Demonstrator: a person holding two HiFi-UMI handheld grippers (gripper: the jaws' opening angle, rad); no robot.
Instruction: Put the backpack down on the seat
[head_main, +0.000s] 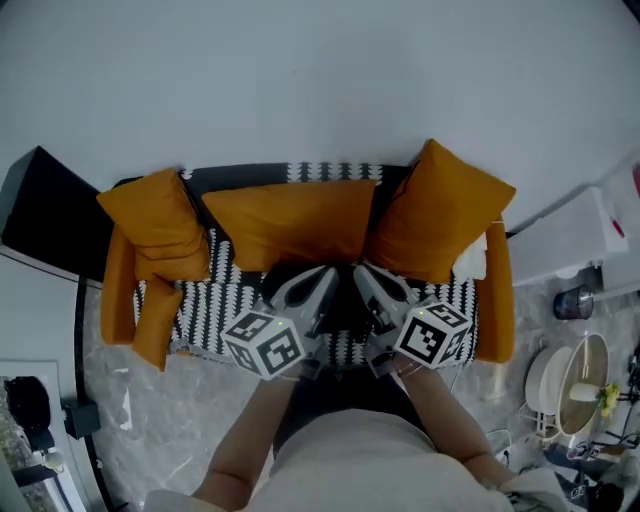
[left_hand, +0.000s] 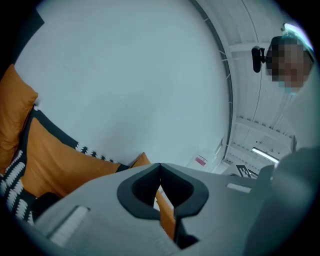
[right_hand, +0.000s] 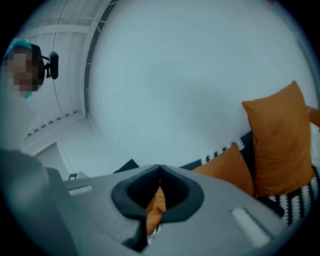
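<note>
Backpack, black fabric (head_main: 345, 298), lying on the black-and-white patterned sofa seat (head_main: 215, 300) in front of the middle orange cushion (head_main: 290, 222). Left gripper (head_main: 322, 276) and right gripper (head_main: 366, 274) sit close on either side of it. The jaws of each are closed together and empty, with the backpack outside both pairs.

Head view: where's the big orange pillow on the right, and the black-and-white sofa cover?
Big orange fabric pillow (head_main: 440, 210): head view, middle of its front.
Black-and-white patterned sofa cover (head_main: 212, 305): head view, bare seat patch at left.
</note>
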